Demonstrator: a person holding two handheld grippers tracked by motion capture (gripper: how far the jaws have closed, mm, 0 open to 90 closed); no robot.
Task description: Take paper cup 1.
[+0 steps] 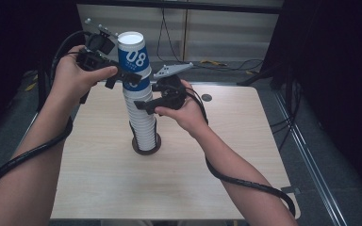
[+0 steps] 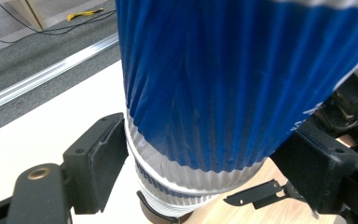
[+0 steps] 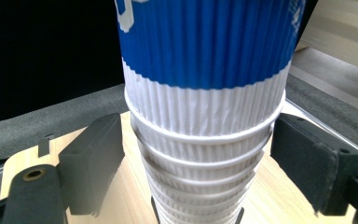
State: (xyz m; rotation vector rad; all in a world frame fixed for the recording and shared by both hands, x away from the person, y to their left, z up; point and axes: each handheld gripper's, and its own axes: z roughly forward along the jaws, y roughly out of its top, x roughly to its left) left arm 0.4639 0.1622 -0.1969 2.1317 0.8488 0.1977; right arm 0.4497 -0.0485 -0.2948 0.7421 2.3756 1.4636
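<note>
Ribbed matt paper cups [image 1: 139,94]; smooth pale wood-grain table [image 1: 122,188]; matt black plastic tongs pads [image 3: 93,161]

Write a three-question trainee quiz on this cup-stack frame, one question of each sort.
1. True or false: the stack of upside-down cups stands in a dark ring on the table.
2. Multiple choice: the left claw sits around the blue top cup at which part? A) its white upper end B) its lower edge C) the ring.
3. Short answer: in the right claw view, do the right claw's pads press on the cups?

Key:
1. True.
2. B.
3. No, there is a gap on each side of the white rims.
</note>
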